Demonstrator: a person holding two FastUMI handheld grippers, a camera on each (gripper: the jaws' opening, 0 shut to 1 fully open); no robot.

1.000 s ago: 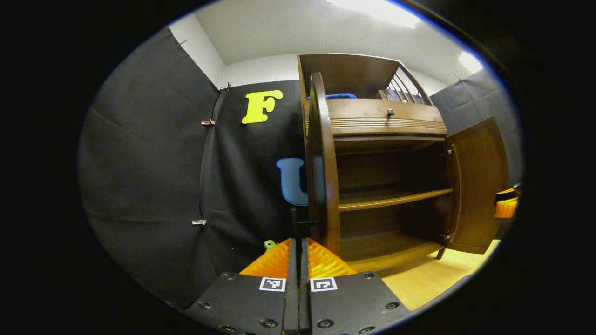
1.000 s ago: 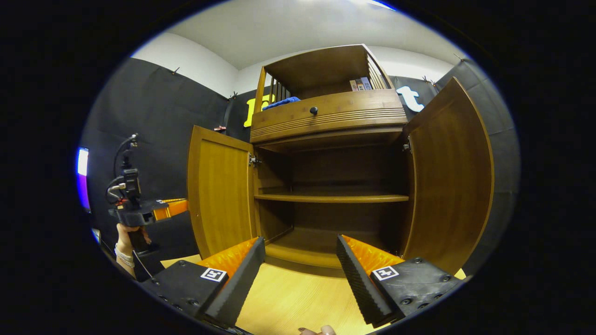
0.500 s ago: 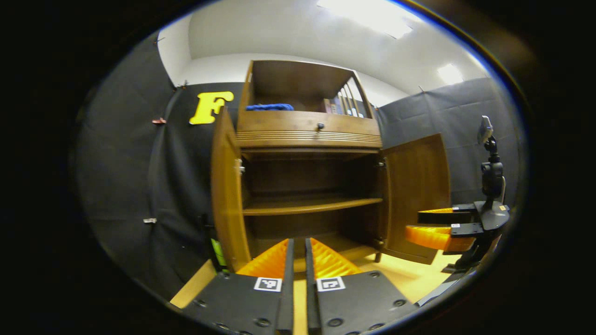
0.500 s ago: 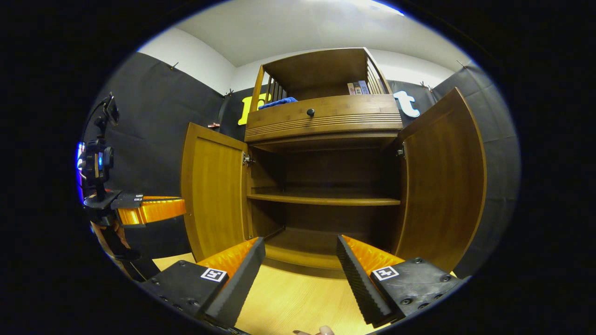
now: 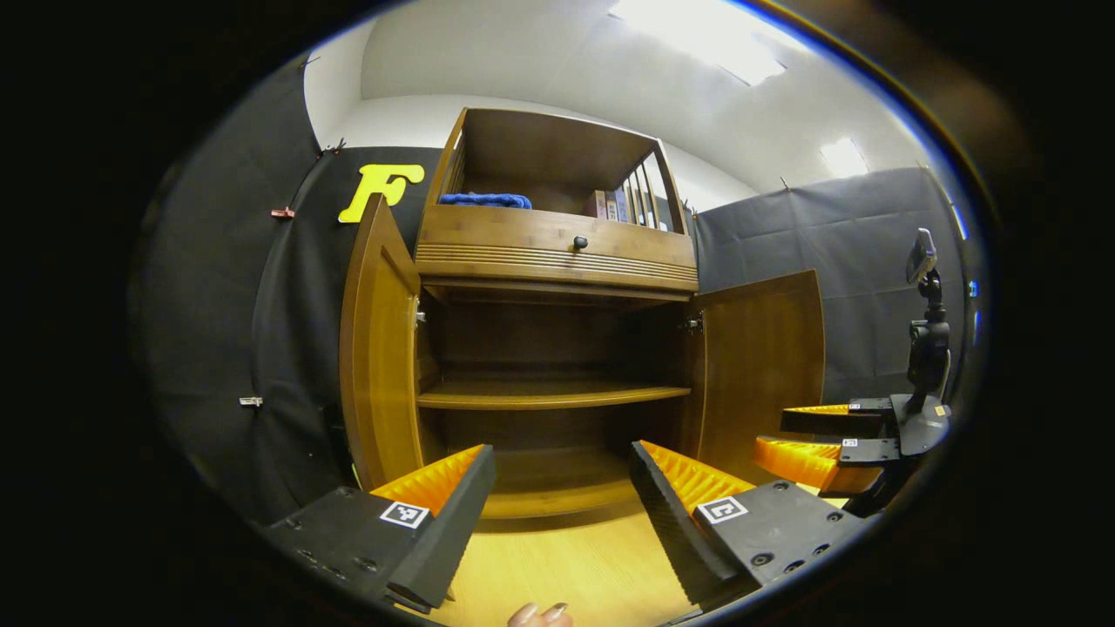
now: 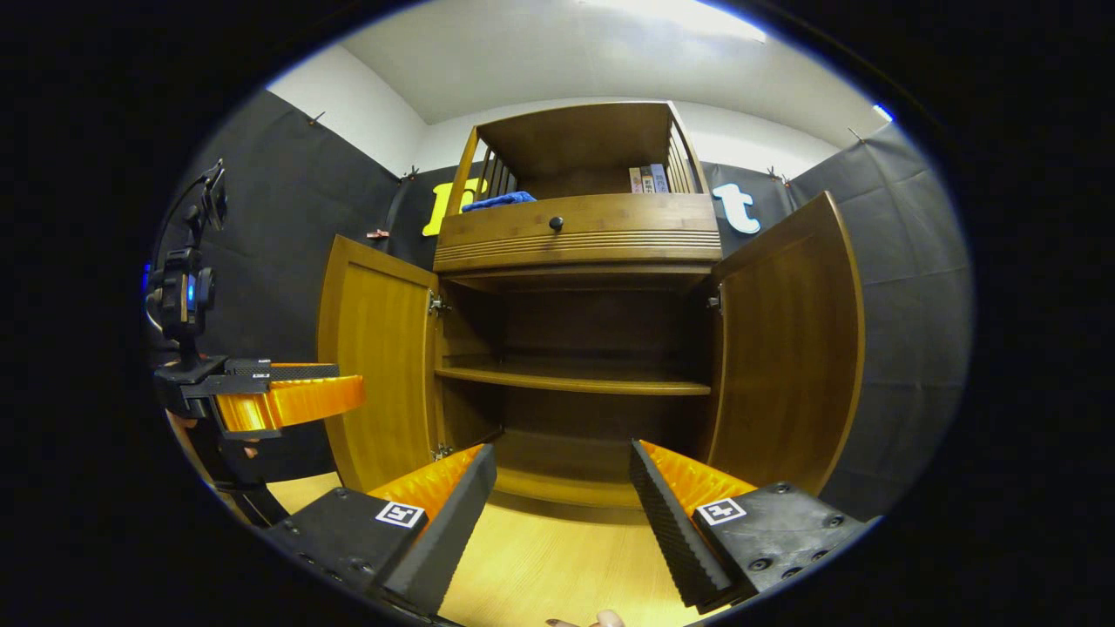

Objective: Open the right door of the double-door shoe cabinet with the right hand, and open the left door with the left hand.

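Facing the cabinet (image 6: 579, 235), both doors (image 6: 375, 357) stood wide open. Each gripper (image 5: 562, 488) hung back from them, fingers apart, holding nothing.

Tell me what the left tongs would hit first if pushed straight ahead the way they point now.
Probably nothing at first: the open left tongs point between both swung-open doors into the shoe cabinet. They would likely meet its bottom board or back panel, though depth is unclear.

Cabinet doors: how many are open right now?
2. The left door is swung out to the left of the cabinet opening, and the right door is swung out to its right. Neither gripper touches them.
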